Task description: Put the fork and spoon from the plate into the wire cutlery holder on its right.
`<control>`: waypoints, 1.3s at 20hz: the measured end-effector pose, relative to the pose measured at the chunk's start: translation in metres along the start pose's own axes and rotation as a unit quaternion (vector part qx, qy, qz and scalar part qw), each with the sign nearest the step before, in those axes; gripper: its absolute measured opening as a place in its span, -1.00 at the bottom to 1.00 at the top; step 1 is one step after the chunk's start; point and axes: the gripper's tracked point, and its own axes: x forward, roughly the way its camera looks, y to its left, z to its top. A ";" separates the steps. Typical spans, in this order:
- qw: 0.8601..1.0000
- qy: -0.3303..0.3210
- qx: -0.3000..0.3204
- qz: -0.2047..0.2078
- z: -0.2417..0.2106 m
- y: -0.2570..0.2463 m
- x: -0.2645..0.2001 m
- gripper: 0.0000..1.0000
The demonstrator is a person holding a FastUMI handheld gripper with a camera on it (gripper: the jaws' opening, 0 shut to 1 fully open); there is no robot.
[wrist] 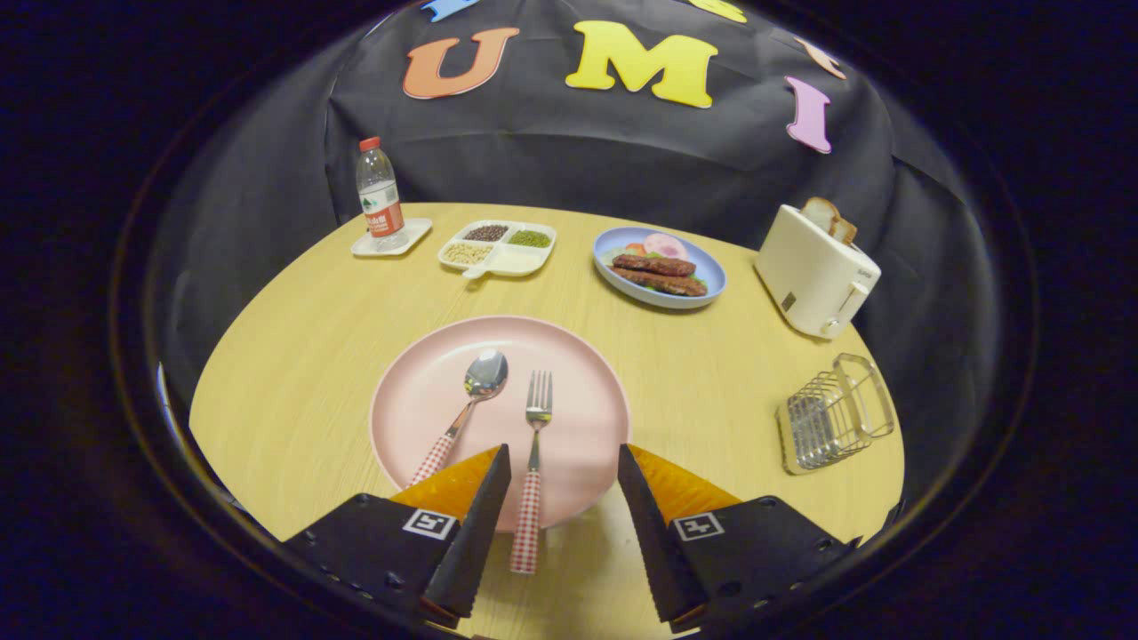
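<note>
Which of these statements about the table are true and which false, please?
1. The fork and spoon lie on the pink plate. True.
2. The gripper is shut on the spoon. False: its fingers are open, with the fork's handle between them.
3. The wire holder already holds cutlery. False: it looks empty.
4. Bread sticks out of the toaster. True.
5. The bottle lies on its side. False: it stands upright.
</note>
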 end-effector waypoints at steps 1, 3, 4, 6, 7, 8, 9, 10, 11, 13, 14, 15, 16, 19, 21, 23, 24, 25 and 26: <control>1.000 0.015 0.006 0.008 -0.007 0.004 0.004 0.41; 0.999 0.040 0.013 0.017 -0.017 0.010 0.012 0.28; 0.999 0.044 0.015 0.013 -0.018 0.009 0.014 0.19; 0.998 0.045 0.016 0.032 -0.016 0.020 0.017 0.06; 0.998 0.049 0.013 0.030 -0.018 0.020 0.020 0.05; 0.998 0.058 0.013 0.023 -0.022 0.019 0.022 -0.06; 0.997 0.072 0.020 0.030 -0.028 0.025 0.025 -0.17; 0.996 0.074 0.022 0.035 -0.029 0.029 0.025 -0.19; 0.997 0.067 0.018 0.035 -0.027 0.029 0.025 -0.18; 0.997 0.067 0.020 0.033 -0.028 0.031 0.024 -0.27; 0.997 0.070 0.021 0.029 -0.025 0.032 0.023 -0.45; 0.997 0.073 0.020 0.026 -0.026 0.032 0.025 -0.50; 0.997 0.072 0.020 0.020 -0.020 0.031 0.024 -0.51; 0.996 0.079 0.016 0.024 -0.026 0.033 0.024 -0.85; 0.996 0.082 0.024 0.039 -0.026 0.034 0.016 -0.93; 0.996 0.077 0.023 0.040 -0.025 0.027 0.008 -0.93; 0.996 0.073 0.025 0.040 -0.023 0.023 0.003 -0.94; 0.996 0.072 0.026 0.042 -0.022 0.019 -0.003 -0.94; 0.996 0.071 0.027 0.043 -0.020 0.012 -0.010 -0.94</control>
